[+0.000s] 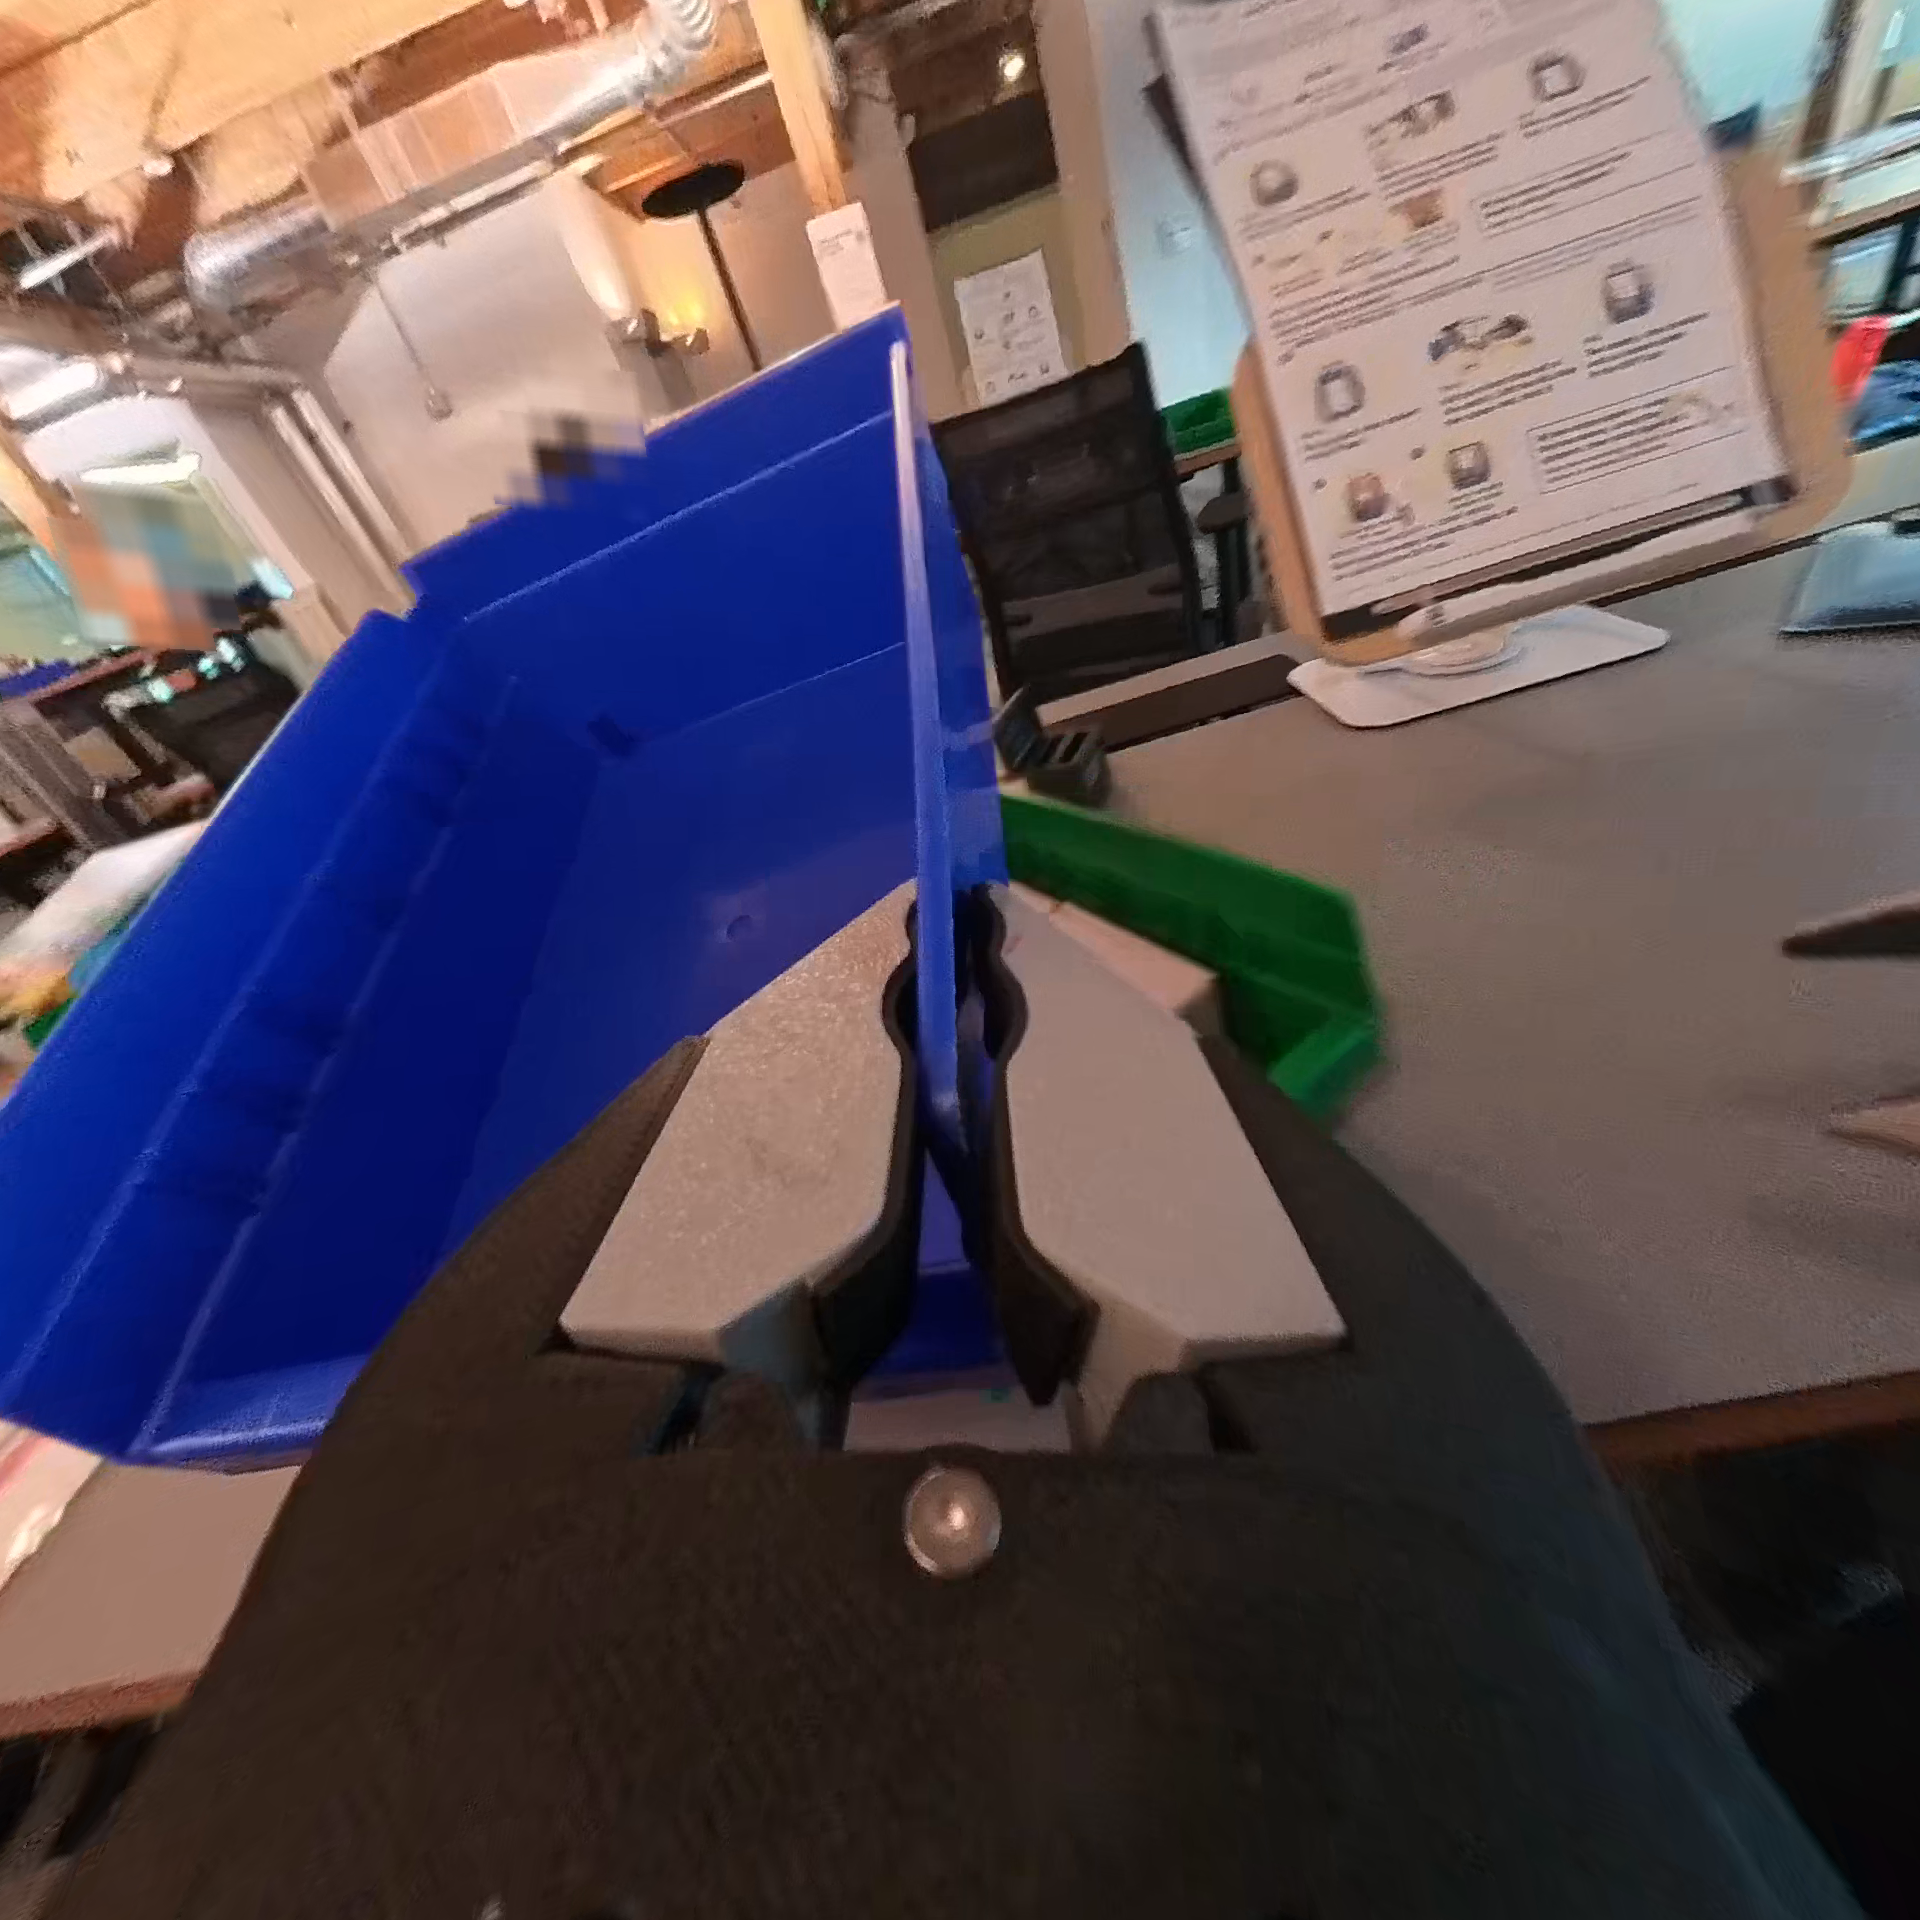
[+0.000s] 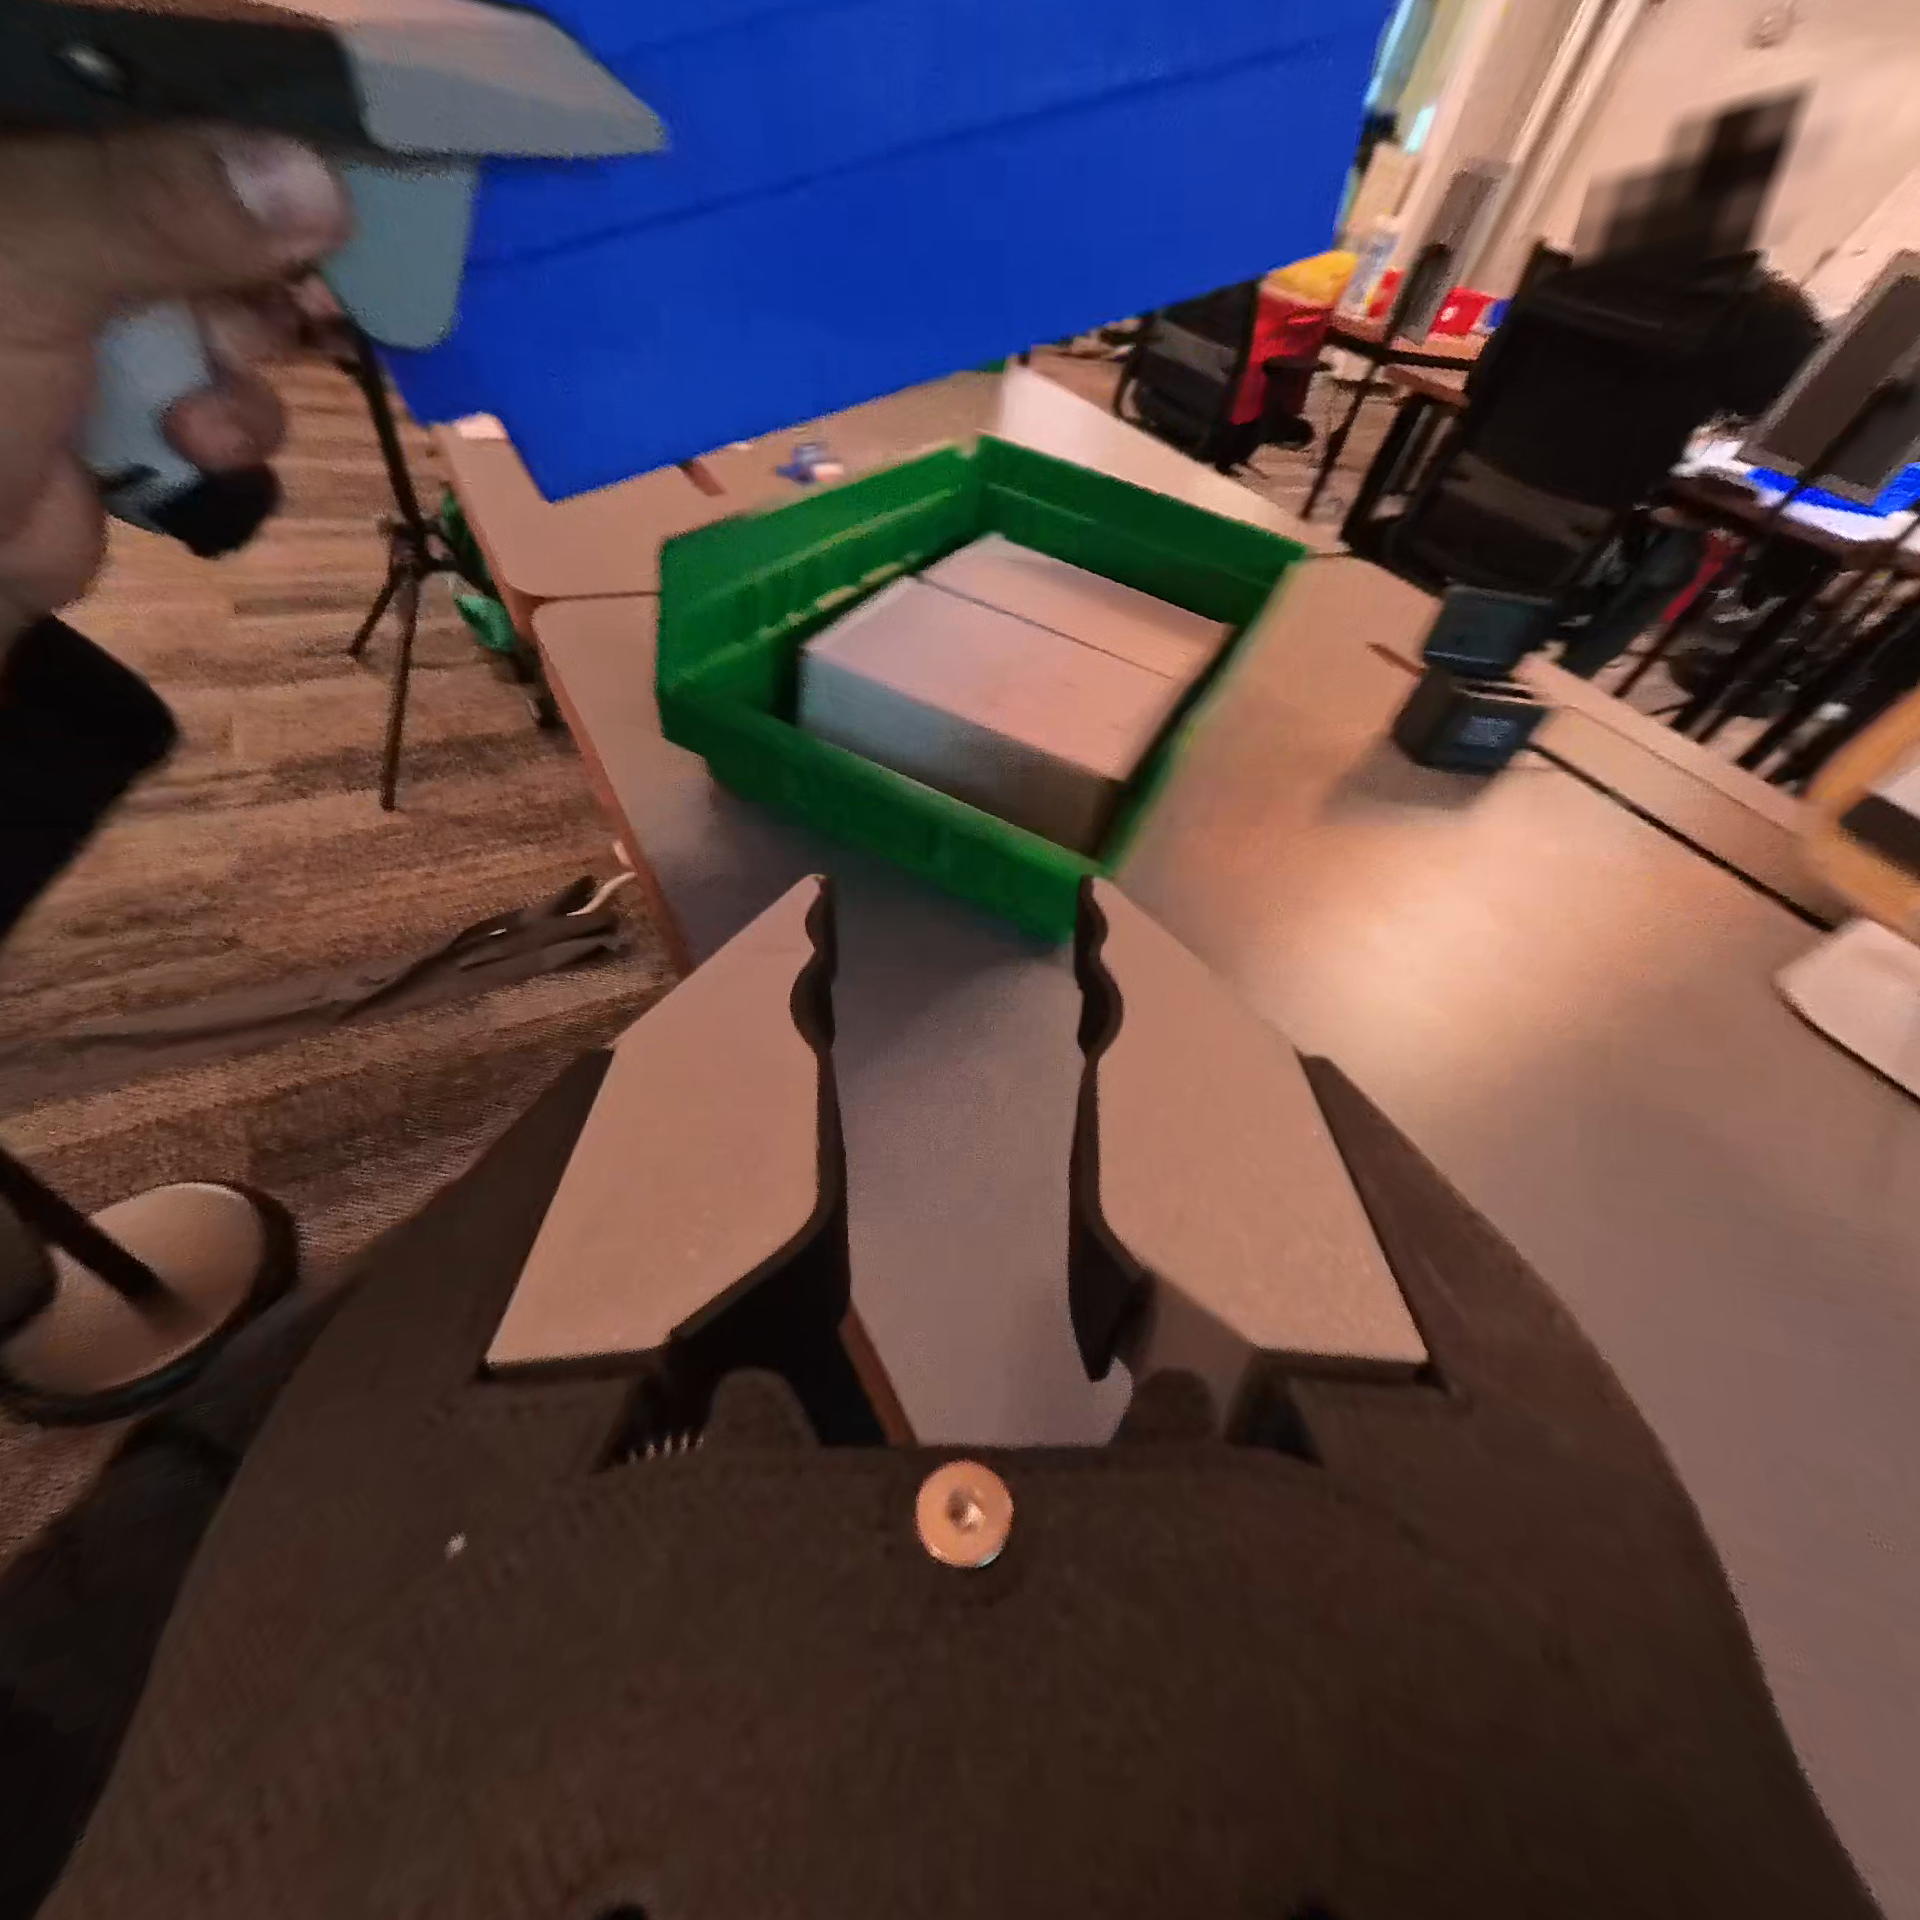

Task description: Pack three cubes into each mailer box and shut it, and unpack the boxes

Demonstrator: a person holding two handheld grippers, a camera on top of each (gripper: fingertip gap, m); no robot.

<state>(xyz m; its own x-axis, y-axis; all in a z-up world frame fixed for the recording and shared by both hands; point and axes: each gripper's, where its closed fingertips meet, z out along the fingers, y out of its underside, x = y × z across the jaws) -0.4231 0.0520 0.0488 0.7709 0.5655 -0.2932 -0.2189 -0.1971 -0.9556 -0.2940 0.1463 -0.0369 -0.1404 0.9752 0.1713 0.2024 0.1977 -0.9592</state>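
My left gripper [image 1: 954, 935] is shut on the side wall of a blue plastic bin [image 1: 520, 987] and holds it tilted up above the table. The bin's inside looks empty. In the right wrist view the blue bin [image 2: 883, 208] hangs high at the back, with the left gripper's finger at the top left. A green bin [image 2: 831, 790] stands on the table and holds closed grey mailer boxes [image 2: 987, 696]. It shows behind the blue bin in the left wrist view [image 1: 1247, 956]. My right gripper [image 2: 954, 914] is open and empty, just in front of the green bin. No cubes are visible.
A sheet of pictured instructions on a white stand [image 1: 1486, 312] is at the table's far right. A small black device [image 2: 1475, 686] sits right of the green bin. A hand [image 2: 156, 260] and a tripod [image 2: 395, 582] are left of the table edge [image 2: 623, 831]. Chairs stand beyond. There is about 20 centimeters between the tips of the two grippers.
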